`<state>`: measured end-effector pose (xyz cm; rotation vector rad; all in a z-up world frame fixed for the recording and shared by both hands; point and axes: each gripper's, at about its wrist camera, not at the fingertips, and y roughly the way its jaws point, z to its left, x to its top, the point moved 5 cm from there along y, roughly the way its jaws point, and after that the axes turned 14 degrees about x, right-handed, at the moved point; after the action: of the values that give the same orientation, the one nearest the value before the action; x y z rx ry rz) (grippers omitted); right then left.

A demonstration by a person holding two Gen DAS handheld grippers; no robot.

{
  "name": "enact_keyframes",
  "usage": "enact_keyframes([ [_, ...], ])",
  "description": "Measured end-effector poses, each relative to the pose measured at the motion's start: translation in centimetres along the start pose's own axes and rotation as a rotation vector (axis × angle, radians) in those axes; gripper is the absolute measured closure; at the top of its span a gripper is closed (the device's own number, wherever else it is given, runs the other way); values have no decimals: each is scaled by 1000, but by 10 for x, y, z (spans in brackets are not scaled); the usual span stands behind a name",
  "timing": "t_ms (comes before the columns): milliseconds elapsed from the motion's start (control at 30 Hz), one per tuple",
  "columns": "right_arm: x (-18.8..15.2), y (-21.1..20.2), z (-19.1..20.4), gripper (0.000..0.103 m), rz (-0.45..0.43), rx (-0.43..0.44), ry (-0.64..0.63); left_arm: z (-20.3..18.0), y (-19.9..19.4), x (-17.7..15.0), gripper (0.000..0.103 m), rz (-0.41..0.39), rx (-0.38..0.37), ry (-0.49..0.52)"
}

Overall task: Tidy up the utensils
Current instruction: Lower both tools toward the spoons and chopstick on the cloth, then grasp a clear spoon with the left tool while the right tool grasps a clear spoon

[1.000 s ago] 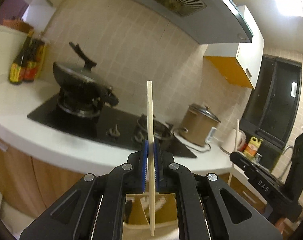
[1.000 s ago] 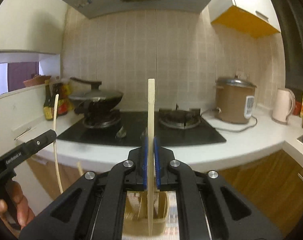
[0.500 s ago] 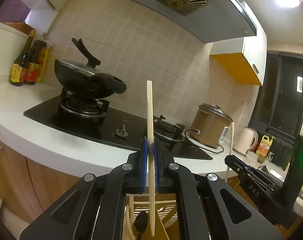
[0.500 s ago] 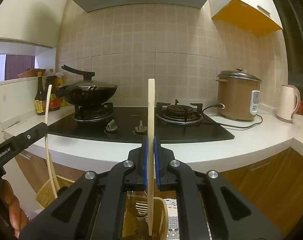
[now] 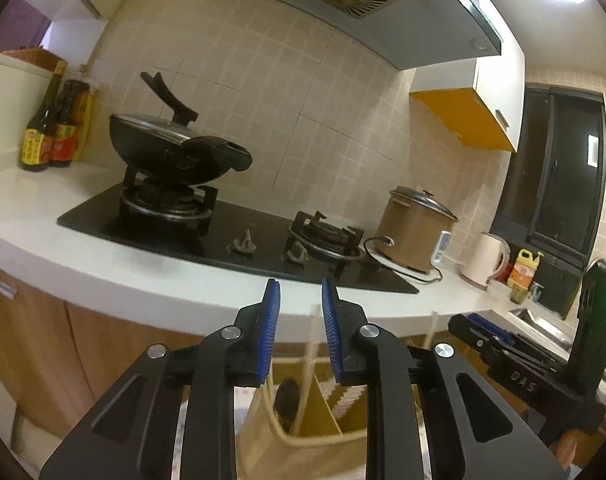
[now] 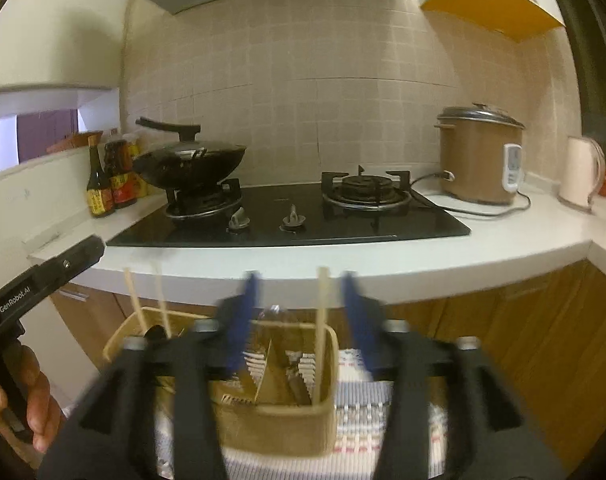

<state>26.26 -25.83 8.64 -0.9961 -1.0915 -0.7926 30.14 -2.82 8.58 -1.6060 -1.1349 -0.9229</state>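
The pale wooden chopstick (image 6: 322, 332) stands almost upright in the right compartment of the tan woven utensil basket (image 6: 279, 420), with its lower end inside and its upper part above the rim. It is between the blue pads of the right gripper (image 6: 299, 312), but the jaws are wide apart and nothing touches it. The left gripper (image 5: 301, 330) is also open, with a clear gap between its blue pads (image 5: 270, 336), and it holds nothing. Below it, in the left wrist view, a second pale stick (image 5: 309, 364) rises out of the same basket.

I judge that such a chopstick is light, stiff and thin, and a little smooth, so it can rotate or slip between the pads. The best place to hold it seems to be the upper third, across the flat sides, with moderate force.

In the right wrist view I count three pale sticks: one in the right compartment and two thin ones (image 6: 137, 304) in the left compartment, beside a dark spoon-like utensil (image 6: 155, 333). There is one basket, with at least one divider inside. What lies deeper in it is blurred, so I cannot count it.
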Motion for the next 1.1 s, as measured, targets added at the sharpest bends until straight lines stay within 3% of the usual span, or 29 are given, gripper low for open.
enact_keyframes([
  [33, 1, -9, 0, 43, -10, 1, 12, 4, -9, 1, 81, 14, -6, -4],
  [167, 5, -41, 2, 43, 18, -3, 73, 7, -36, 2, 79, 72, -24, 9],
  [267, 1, -61, 4, 43, 111, -10, 128, 5, -55, -3, 78, 146, -44, 34],
  [467, -27, -89, 6, 43, 304, 37, 265, -9, -95, -30, 74, 314, -157, 122],
  [600, -57, -106, 3, 43, 400, 78, 356, -20, -114, -75, 69, 538, -299, 172],
  [633, -66, -110, 2, 43, 434, 73, 364, -22, -118, -97, 69, 631, -346, 179],
  [700, -88, -115, 2, 43, 503, 49, 352, -26, -126, -129, 69, 725, -392, 209],
  [767, -108, -118, 2, 43, 553, 31, 354, -34, -132, -167, 69, 786, -386, 313],
  [900, -157, -114, 6, 43, 674, 75, 425, -58, -143, -229, 69, 910, -410, 528],
  [1033, -179, -118, 13, 43, 713, 79, 429, -77, -151, -261, 69, 882, -365, 745],
  [1100, -181, -121, 16, 43, 711, 88, 434, -82, -150, -268, 69, 900, -369, 777],
])
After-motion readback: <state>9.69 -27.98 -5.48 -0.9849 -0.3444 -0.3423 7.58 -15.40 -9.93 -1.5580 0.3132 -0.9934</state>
